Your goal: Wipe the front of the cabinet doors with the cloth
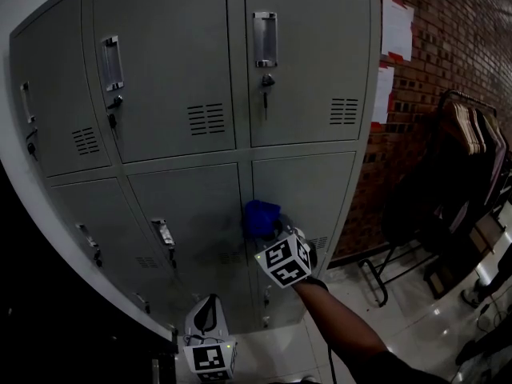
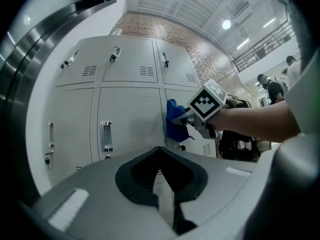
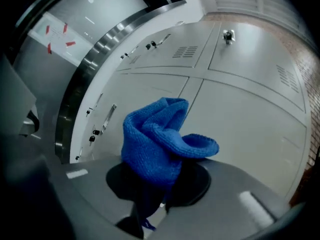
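**Blue cloth held to a lower locker door; every door closed**

The grey steel locker cabinet (image 1: 168, 70) stands with all its doors closed, so what the compartments hold cannot be seen. Each door has a recessed metal handle (image 1: 265, 38) and a louvred vent, and a key (image 1: 266, 82) hangs in the lock of the upper right door.

The right gripper (image 1: 272, 232) has its jaws clamped on a bunched blue cloth (image 1: 260, 214). The cloth sits against the left edge of the lower right door (image 1: 320, 190), just beside the seam with the neighbouring door. In the right gripper view the cloth (image 3: 160, 144) bulges up out of the right gripper (image 3: 162, 204) and covers part of the door seam behind it. The left gripper view shows the cloth (image 2: 174, 124) at the tip of the right gripper (image 2: 192, 119), with a bare forearm (image 2: 260, 119) behind it.

The left gripper (image 1: 210, 338) hangs low, well apart from the cloth. Its jaws are drawn together to a thin slit with nothing between them (image 2: 165, 184).

To the right of the cabinet is a brick wall (image 1: 448, 46) with paper sheets (image 1: 396, 26) stuck on it. A clothes rack (image 1: 468, 134) with hangers stands on the glossy floor (image 1: 400, 318).

The head view is dim. The dark shapes under the rack are hard to make out, and the cabinet's left side is cut off by the picture edge.
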The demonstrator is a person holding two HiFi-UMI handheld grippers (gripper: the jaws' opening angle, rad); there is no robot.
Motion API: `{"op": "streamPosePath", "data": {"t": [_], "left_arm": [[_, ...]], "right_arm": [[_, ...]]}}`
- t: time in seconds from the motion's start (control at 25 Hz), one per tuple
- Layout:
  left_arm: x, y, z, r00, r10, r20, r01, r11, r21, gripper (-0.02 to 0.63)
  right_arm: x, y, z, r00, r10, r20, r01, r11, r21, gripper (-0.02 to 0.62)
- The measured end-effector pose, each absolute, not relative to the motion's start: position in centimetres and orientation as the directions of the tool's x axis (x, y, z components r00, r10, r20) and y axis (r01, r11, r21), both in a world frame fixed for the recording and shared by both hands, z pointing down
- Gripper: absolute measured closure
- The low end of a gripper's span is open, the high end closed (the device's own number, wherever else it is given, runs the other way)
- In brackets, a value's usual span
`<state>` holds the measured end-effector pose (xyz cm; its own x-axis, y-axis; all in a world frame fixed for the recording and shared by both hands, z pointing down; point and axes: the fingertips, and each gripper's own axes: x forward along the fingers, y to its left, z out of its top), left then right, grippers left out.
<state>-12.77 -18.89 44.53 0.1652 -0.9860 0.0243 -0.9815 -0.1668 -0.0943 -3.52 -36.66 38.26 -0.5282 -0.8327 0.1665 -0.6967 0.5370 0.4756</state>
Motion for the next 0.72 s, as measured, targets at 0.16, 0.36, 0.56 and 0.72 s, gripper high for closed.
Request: {"op": "streamPosePath", "data": {"t": [0.16,0.36,0.56,0.72], "left_arm": [[-13.2,-18.7,44.6,0.166,-0.986,0.026,-0.982,-0.167,-0.086,0.594],[-13.9,-18.8,44.5,0.15,-0.988,0.026,-0.985,-0.152,-0.078,0.594],[-13.4,-19.0,43.6,0.16,-0.987,0.012,-0.984,-0.161,-0.074,0.594],[-12.7,-18.8,44.2,0.166,-0.986,0.022,-0.983,-0.167,-0.076,0.594]], "right_arm": [[-2.2,-37.4,39.0,-0.502,-0.845,0.184,-0.716,0.525,0.459,0.512],[1.0,-38.2,39.2,-0.451,-0.874,0.179,-0.751,0.48,0.454,0.514],[4.6,-38.7,38.8,-0.399,-0.901,0.171,-0.778,0.431,0.457,0.514],[8.9,-39.2,38.6,-0.349,-0.923,0.162,-0.809,0.384,0.445,0.512]]}}
